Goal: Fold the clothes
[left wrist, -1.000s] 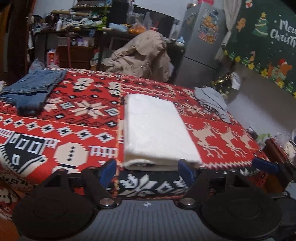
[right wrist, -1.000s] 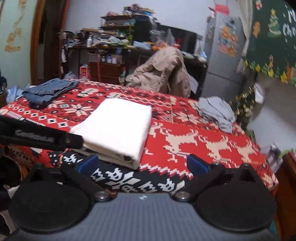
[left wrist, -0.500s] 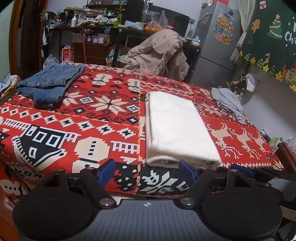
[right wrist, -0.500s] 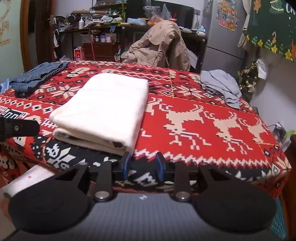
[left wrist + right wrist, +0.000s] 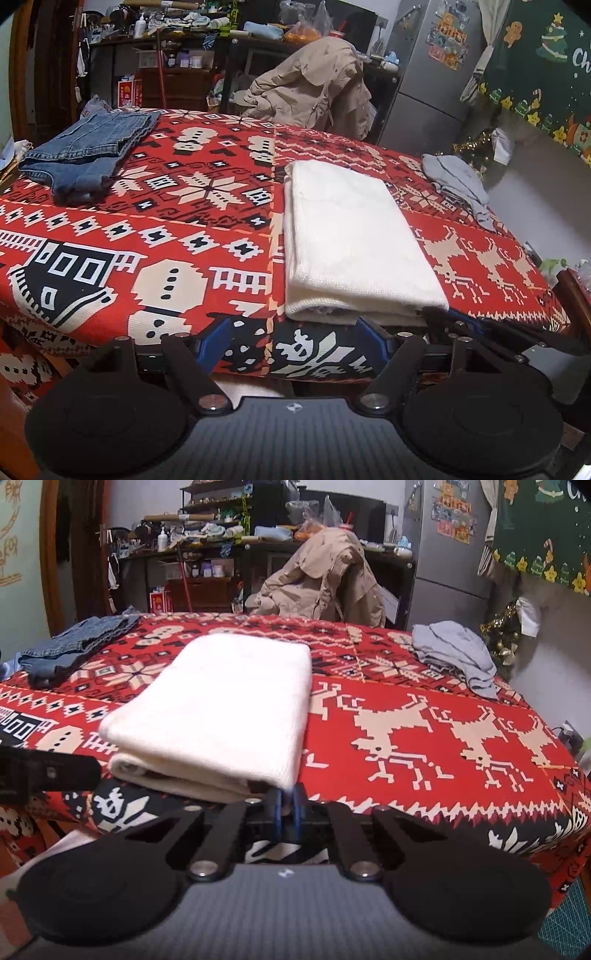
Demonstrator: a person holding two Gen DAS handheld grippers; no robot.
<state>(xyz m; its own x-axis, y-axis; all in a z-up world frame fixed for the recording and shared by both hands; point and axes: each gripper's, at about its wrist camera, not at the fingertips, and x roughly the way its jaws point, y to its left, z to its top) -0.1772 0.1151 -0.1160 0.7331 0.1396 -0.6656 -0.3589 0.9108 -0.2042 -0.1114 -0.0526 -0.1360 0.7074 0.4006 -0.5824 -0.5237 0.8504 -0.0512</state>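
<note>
Sweater, white and folded, lies on the red cloth, long axis running from the near edge away. Left gripper gapes at that edge. Right gripper, wide apart a second ago, now pinches the sweater's near right corner.

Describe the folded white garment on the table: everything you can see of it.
The white garment is a cream, knit-looking cloth folded into a long rectangle of several layers, with stacked edges showing at its near end. It lies flat on the red patterned tablecloth, its near end at the table's front edge. The right tongs look shut on its near right corner. The left tongs stand open just below its near edge, with no visible contact. The jeans and grey cloth lie apart from it.
</note>
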